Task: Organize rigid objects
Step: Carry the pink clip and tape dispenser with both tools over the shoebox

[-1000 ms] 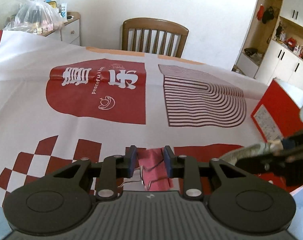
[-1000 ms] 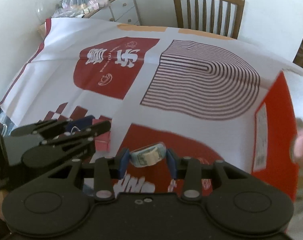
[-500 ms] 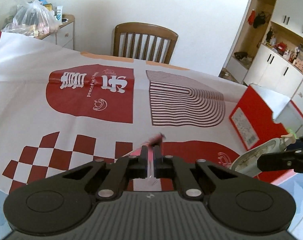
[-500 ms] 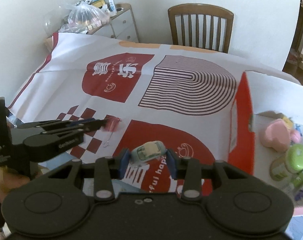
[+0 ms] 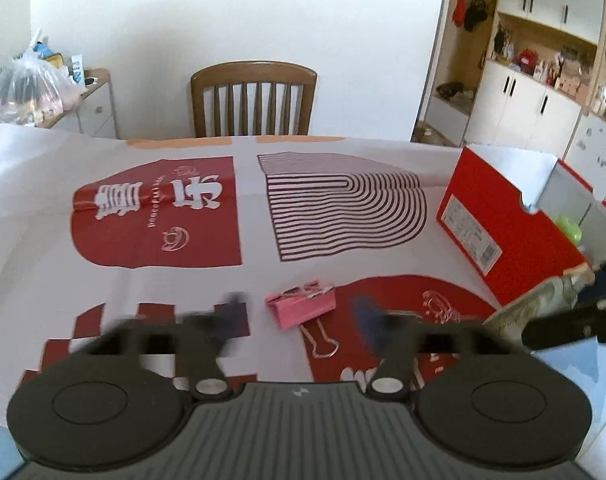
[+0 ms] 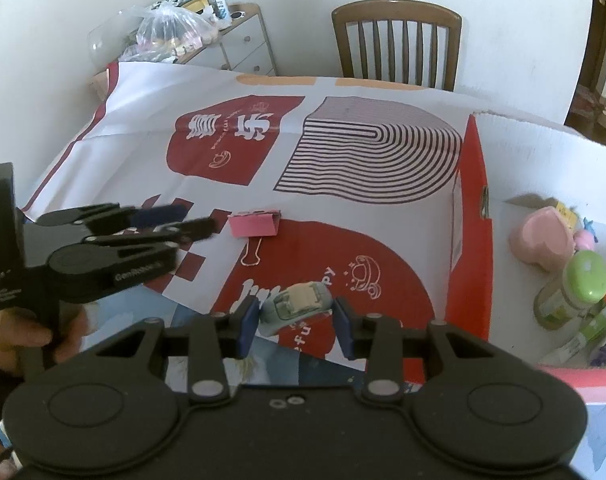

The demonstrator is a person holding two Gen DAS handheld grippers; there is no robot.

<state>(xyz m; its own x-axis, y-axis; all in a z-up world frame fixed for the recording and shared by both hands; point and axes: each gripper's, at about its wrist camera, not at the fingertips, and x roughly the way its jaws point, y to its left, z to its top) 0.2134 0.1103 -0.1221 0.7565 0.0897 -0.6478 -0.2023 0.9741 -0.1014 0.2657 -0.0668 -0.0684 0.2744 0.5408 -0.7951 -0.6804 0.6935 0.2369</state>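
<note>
While my left gripper (image 5: 299,320) has just been opening, its jaws now stand wide and blurred with nothing between them; the pink binder clip (image 5: 301,307) lies free on the tablecloth (image 5: 143,280) just ahead of the fingertips, wire handles pointing back toward me. From the right wrist view that clip (image 6: 255,224) sits just beyond the left gripper's (image 6: 175,224) tips, apart from them, so I read it as let go, whether on purpose or by a slip I cannot say.

My right gripper (image 6: 297,312) is closed partway on a small toy car (image 6: 297,306), pale green and cream, held across its body between the blue pads (image 6: 249,320). It hangs above the red patch of the cloth, near me. Off to the right of that gripper stands the red box (image 6: 469,240), open at the top, with a pink heart-shaped thing (image 6: 543,240), a green-capped bottle (image 6: 571,288) and other small items already inside.

As I judge it, the step in hand is carrying the car to the box. Next I would swing the right gripper rightward over the box wall, keep it high enough to clear the rim, find a bare spot beside the bottle and only then spread the jaws. After that the left gripper would need to come down on the clip's pink body, not the thin wire loops, for a surer hold.
</note>
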